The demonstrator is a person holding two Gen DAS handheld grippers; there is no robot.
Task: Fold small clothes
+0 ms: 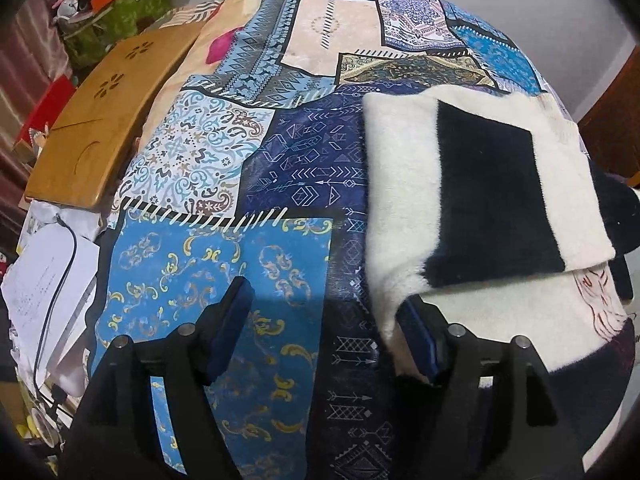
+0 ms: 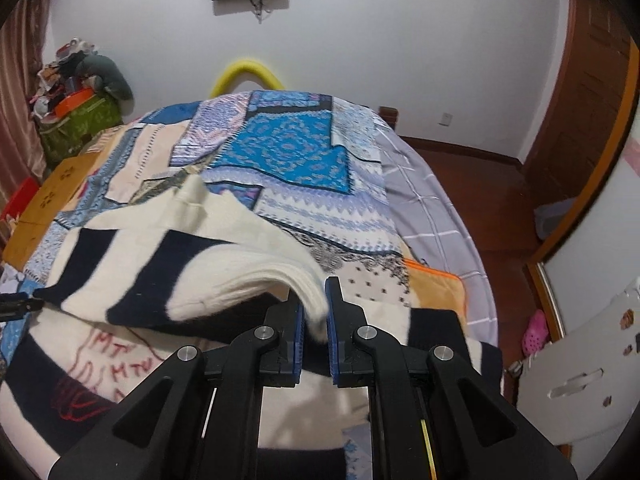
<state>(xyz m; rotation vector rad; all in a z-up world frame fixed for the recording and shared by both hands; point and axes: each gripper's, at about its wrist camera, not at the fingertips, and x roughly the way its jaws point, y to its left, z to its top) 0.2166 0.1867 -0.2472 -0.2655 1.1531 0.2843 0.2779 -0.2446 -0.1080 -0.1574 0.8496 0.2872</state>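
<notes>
A fluffy white sweater with wide navy stripes [image 1: 404, 160] lies on the patchwork bedspread [image 1: 224, 152], right of centre in the left wrist view. My left gripper [image 1: 326, 320] is open just above the bedspread. Its right finger [image 1: 418, 340] sits at the sweater's lower left corner, and only bedspread shows between the pads. In the right wrist view my right gripper [image 2: 314, 312] is shut on a thick white fold of the sweater [image 2: 132, 240]. It holds that fold lifted above the lower layer, which bears red stitched lettering [image 2: 120, 360].
A wooden lap tray [image 1: 108, 120] lies at the bed's left side, with papers and a cable [image 1: 48, 280] below it. A green bag of clutter [image 1: 116, 12] stands far left. To the right are a grey checked sheet [image 2: 432, 216], wooden floor and a door [image 2: 592, 92].
</notes>
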